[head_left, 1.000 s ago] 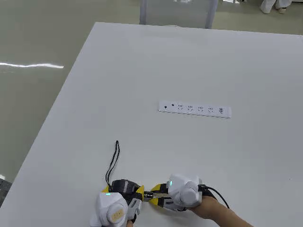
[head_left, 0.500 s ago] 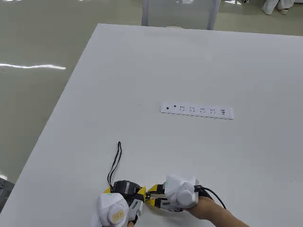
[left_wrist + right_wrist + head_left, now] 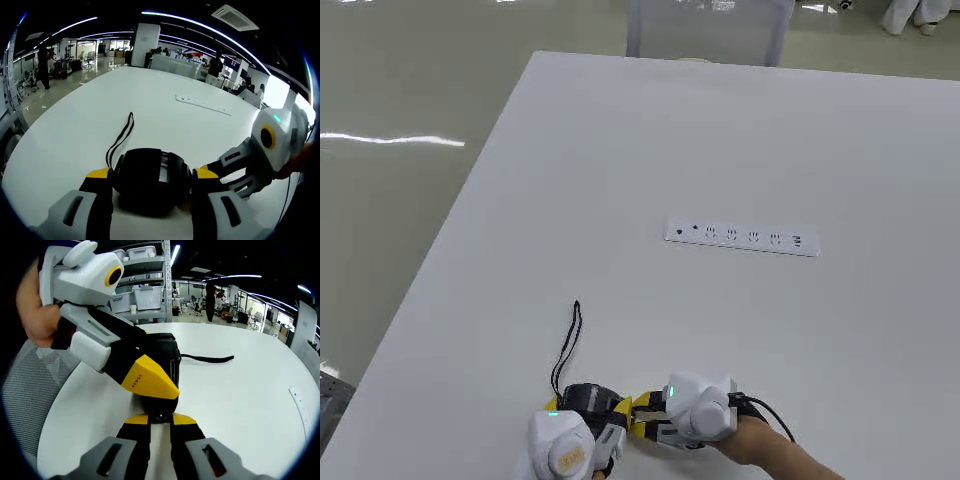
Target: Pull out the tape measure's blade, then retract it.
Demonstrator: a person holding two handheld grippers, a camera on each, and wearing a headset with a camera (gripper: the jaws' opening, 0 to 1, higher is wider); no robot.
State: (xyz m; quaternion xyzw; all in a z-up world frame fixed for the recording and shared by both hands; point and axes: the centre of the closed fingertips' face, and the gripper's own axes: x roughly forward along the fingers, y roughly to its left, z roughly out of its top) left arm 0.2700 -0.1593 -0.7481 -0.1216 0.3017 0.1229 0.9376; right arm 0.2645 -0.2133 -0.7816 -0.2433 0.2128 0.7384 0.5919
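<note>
A black tape measure point(image 3: 588, 396) lies near the table's front edge, its black wrist strap point(image 3: 568, 345) trailing away from me. My left gripper point(image 3: 585, 406) is shut on the case, which sits between the yellow-tipped jaws in the left gripper view point(image 3: 145, 170). My right gripper point(image 3: 640, 414) comes in from the right, close against the case. In the right gripper view its jaws point(image 3: 160, 417) are shut on the blade's end hook, right at the case's mouth. Almost no blade shows between hook and case point(image 3: 161, 352).
A white power strip point(image 3: 741, 237) lies mid-table, beyond the grippers. The white table point(image 3: 620, 150) has its left edge close by, with the floor below. A grey chair point(image 3: 710, 25) stands at the far end. Shelves with bins show behind in the right gripper view.
My right gripper has moved left toward the case, and the short stretch of blade between them has gone back in. The left gripper and case have stayed put.
</note>
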